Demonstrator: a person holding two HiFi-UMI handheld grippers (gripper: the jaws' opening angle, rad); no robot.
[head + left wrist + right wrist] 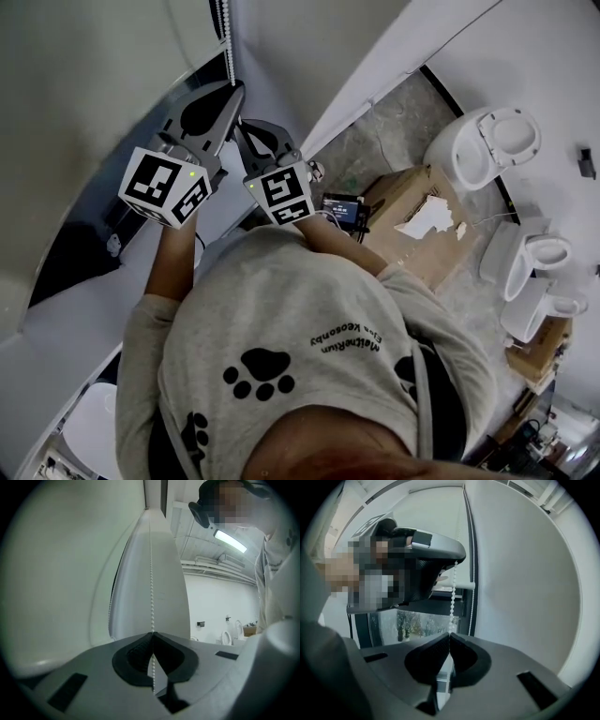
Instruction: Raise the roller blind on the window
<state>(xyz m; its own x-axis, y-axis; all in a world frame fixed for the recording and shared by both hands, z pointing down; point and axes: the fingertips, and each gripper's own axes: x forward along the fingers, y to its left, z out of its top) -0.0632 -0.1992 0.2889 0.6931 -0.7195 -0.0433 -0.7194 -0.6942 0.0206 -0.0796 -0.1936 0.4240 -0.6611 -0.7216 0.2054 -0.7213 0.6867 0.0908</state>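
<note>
The left gripper (152,633) had its dark-padded jaws pressed together on the white beaded plastic pull chain (151,573), which ran straight up from the jaw tips and hung down through the hollow between the pads. The right gripper (450,634) was likewise clamped on that chain just below the left one, with a short run of beads between the two. Ahead of the right gripper and above its jaws hung the white fabric roller blind (433,513), its bottom rail about level with the left gripper. Beneath the rail the dark-framed window pane (417,623) showed trees.
</note>
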